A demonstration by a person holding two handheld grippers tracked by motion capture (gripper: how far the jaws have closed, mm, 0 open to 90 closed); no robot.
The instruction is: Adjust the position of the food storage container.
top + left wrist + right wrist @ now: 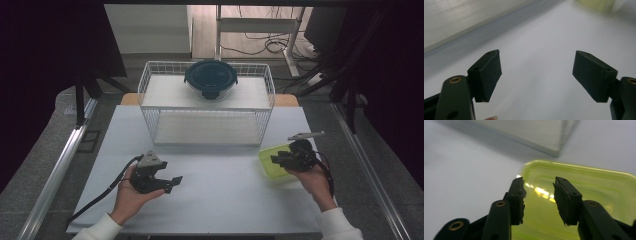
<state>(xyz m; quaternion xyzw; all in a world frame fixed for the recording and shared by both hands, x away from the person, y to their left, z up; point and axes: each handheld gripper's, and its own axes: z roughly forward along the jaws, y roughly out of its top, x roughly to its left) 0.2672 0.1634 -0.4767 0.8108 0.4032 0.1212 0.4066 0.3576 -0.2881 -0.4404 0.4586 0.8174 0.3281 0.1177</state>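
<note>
Two grippers are sitting in my hands over the white table (215,200). I am holding the right gripper (538,195) above the green lid (586,182), its jaws standing narrowly parted with a gap between them; whether the pads are touching the lid I cannot tell, and nothing is being pinched. The lid is lying flat directly under and ahead of those jaws, reaching past them to their right. I am keeping the left gripper (536,75) released, jaws spread wide over bare table, holding nothing, with the lid showing far ahead of it. Beyond both grippers a wire rack (207,107) is standing, carrying a round lidded bowl (210,77) on its top shelf. Dark curtains are hanging at both sides.
</note>
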